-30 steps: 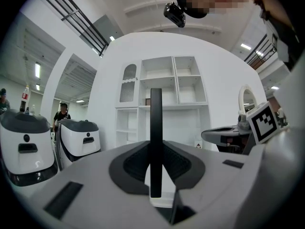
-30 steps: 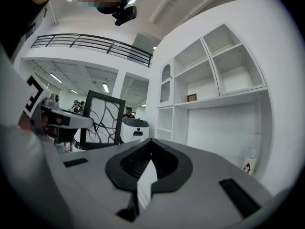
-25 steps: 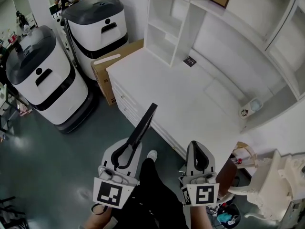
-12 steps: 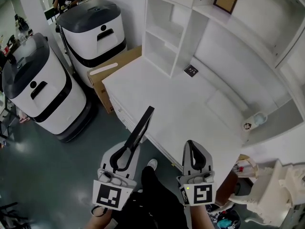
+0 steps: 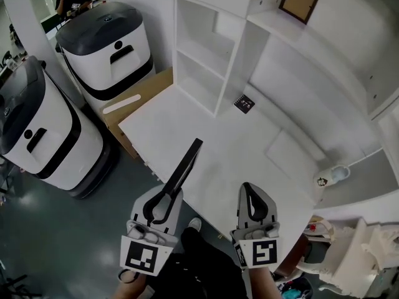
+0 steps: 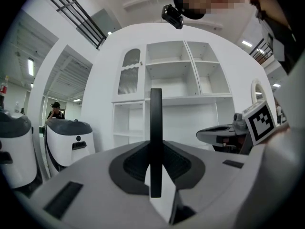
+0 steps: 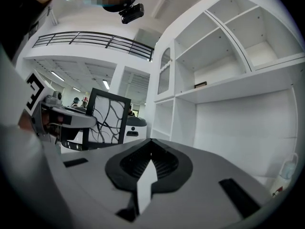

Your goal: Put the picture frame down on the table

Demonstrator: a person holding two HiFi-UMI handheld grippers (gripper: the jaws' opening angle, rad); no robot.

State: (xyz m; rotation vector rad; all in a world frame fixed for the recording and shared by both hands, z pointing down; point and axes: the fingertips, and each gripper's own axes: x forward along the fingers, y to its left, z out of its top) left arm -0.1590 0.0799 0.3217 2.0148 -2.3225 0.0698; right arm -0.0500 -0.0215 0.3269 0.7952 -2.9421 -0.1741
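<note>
Black-edged picture frame [image 5: 186,165] was clamped in the jaws of the left gripper [image 5: 163,199], at lower centre of the head view. It stood on edge and slanted up toward the near edge of the white tabletop [image 5: 206,136], its far end overlapping that edge in the picture. It was carried in the jaws and not set down on the tabletop.

In the left gripper view the picture frame [image 6: 156,137] appeared edge-on as a thin dark vertical bar at frame centre. Its lower end was pinched between the ribbed dark pads of the left gripper [image 6: 156,165].

The right gripper [image 5: 250,195] lay just right of the left one, at lower centre-right of the head view. Its jaws were clenched together on nothing, as the right gripper view confirmed [image 7: 151,163]. At the left of that view the picture frame [image 7: 107,118] showed its face, a white panel with black branching lines inside a black border.

A white shelf unit [image 5: 199,48] rose along the far side of the tabletop. A small brown-framed picture [image 5: 300,0] stood on its upper ledge at the top right. A small dark square tile [image 5: 244,103] lay on the tabletop beside the shelf unit's base.

Two white machines with dark grey tops [image 5: 106,42] [image 5: 37,136] stood on the floor at the left. A cardboard box [image 5: 137,101] sat between them and the tabletop.
</note>
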